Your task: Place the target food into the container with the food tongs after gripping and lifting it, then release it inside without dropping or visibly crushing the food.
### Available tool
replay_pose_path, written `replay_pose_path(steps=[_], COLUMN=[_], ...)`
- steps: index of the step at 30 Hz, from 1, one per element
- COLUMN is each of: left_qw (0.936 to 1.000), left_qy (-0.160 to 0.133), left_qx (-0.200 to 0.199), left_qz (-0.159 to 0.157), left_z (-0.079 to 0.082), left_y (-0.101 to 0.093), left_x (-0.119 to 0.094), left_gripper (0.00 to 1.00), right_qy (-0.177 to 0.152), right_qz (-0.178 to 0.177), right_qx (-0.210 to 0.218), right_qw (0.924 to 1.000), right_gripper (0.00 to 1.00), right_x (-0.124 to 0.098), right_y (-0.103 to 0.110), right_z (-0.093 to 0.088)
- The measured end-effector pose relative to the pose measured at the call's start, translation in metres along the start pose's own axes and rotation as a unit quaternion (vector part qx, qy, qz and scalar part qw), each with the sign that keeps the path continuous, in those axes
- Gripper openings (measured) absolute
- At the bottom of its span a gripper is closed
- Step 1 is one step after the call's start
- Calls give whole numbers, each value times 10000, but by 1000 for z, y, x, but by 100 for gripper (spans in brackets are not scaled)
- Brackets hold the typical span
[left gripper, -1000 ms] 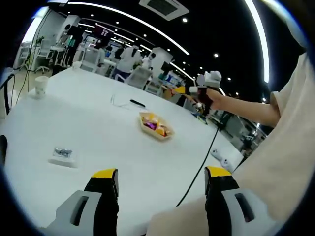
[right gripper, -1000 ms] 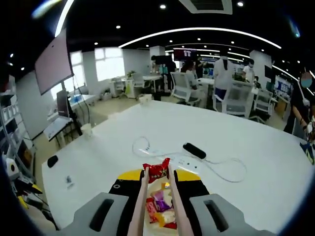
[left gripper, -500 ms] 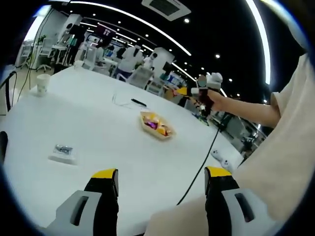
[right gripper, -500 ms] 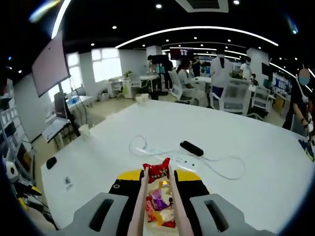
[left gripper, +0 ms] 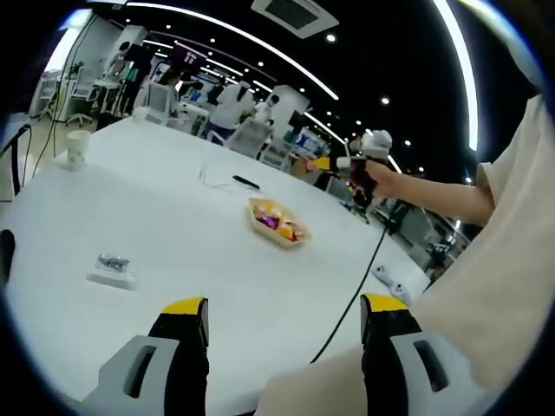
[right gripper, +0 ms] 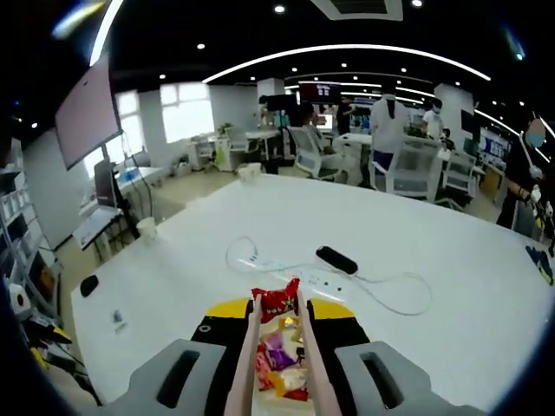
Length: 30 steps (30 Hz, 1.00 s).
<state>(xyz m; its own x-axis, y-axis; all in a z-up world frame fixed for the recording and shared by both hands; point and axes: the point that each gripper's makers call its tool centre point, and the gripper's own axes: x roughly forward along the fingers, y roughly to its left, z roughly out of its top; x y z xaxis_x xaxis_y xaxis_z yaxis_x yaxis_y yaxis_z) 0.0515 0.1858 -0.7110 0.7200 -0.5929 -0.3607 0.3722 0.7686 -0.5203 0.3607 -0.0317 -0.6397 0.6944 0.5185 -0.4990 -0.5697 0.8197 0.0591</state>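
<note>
While the tongs (right gripper: 276, 347) keep pinching the red packet (right gripper: 277, 301) at lower centre, the tray (right gripper: 277, 374) has slid fully beneath — release looks due; right gripper (right gripper: 276, 334) clamped on the tongs, left gripper (left gripper: 282, 325) wide open, empty.

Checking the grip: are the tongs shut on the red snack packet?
Shut: tongs pinch the red packet between their tips, above the tray.

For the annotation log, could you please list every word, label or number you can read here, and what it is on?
None can be read.
Red snack packet in the tongs: print too blurred.
Small packet on the white table: print too small.
Distant hanging screen: too small.
</note>
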Motion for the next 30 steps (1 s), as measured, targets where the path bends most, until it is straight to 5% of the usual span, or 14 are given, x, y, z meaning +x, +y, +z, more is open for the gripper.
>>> replay_pose_path(steps=[30], left_qw=[10000], left_qy=[-12], left_qx=[-12], left_qz=[30], left_z=[-1], left_y=[3], left_x=[-4], left_gripper=[71], right_qy=[28], right_qz=[-89], right_qx=[16], right_qw=[10000], right_gripper=[25], right_x=[0], right_y=[-2], right_z=[0])
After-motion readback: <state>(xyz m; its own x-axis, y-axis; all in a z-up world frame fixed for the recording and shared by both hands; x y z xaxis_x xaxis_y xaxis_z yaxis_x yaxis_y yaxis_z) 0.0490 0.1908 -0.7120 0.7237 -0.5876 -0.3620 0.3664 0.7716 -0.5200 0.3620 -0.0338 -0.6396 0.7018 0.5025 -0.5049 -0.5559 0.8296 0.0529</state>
